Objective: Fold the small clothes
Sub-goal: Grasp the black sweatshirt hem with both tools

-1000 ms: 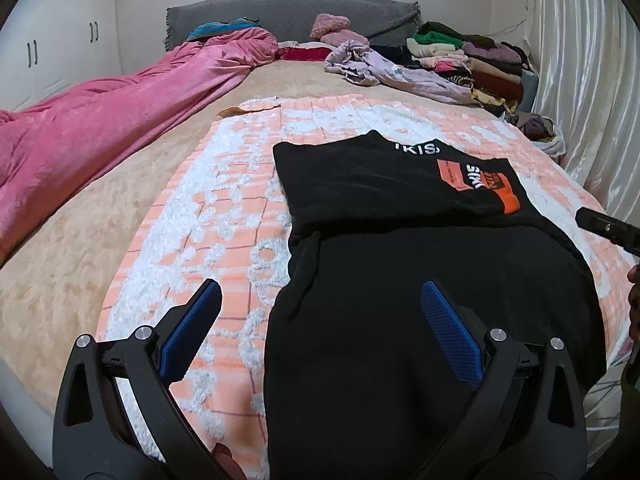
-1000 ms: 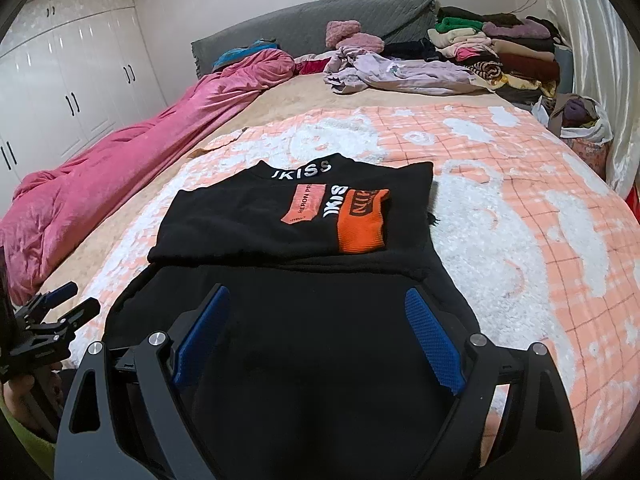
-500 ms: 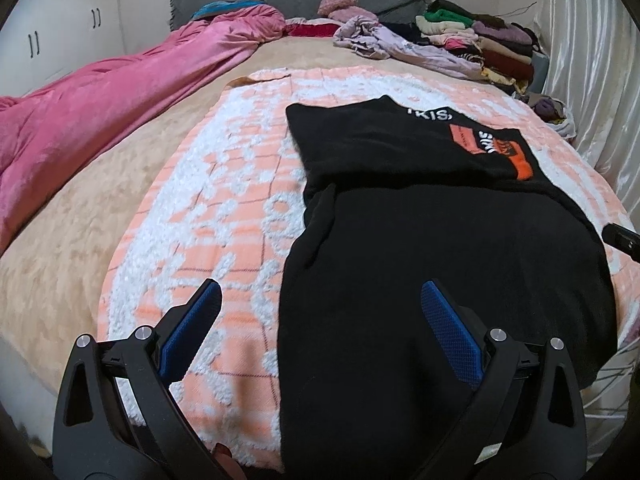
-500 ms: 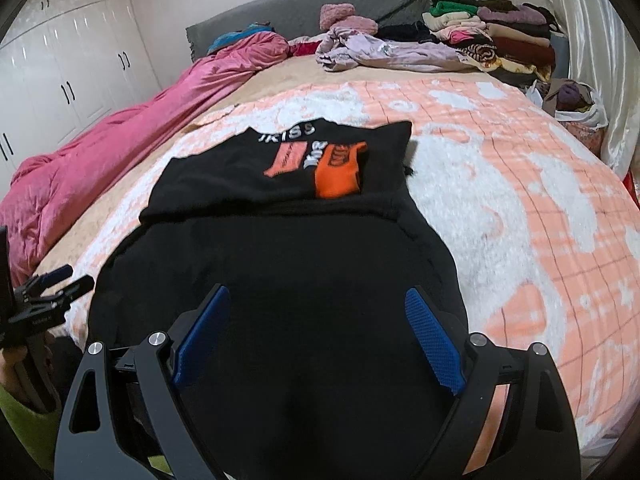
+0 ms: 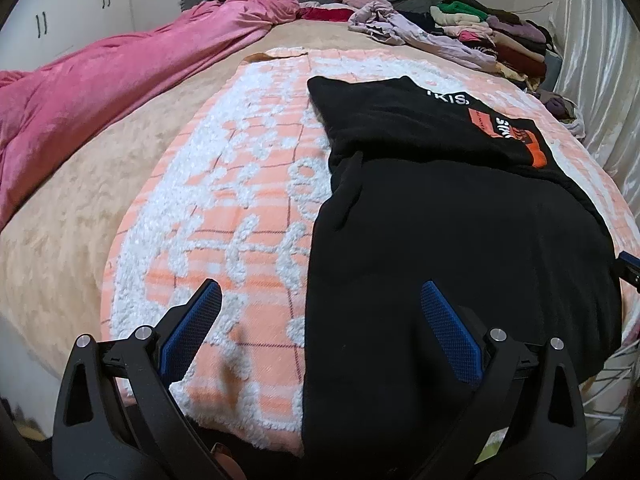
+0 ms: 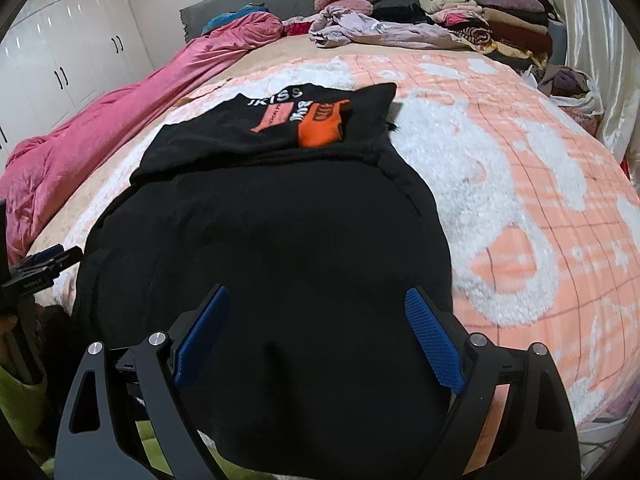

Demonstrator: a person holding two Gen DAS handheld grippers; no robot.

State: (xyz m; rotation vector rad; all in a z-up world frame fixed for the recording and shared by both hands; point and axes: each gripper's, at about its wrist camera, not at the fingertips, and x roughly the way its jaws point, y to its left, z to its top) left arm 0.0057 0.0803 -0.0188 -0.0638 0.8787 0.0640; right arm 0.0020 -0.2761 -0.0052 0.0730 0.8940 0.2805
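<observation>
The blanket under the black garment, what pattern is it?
The blanket is orange-pink with thin dark grid lines and fluffy white motifs, clearest in the right wrist view.

Each gripper is built from a black frame with two fingers. On the left gripper [image 5: 320, 320] the fingers [image 5: 450, 332] are lined with blue textured pads, and round silver screws [image 5: 497, 334] are set near their bases. Long cut-out slots are seen in the outer arms. The same build is shown on the right gripper [image 6: 318, 332]. At the near left edge a yellow-green sleeve [image 6: 18, 404] is seen, probably the person's.
</observation>
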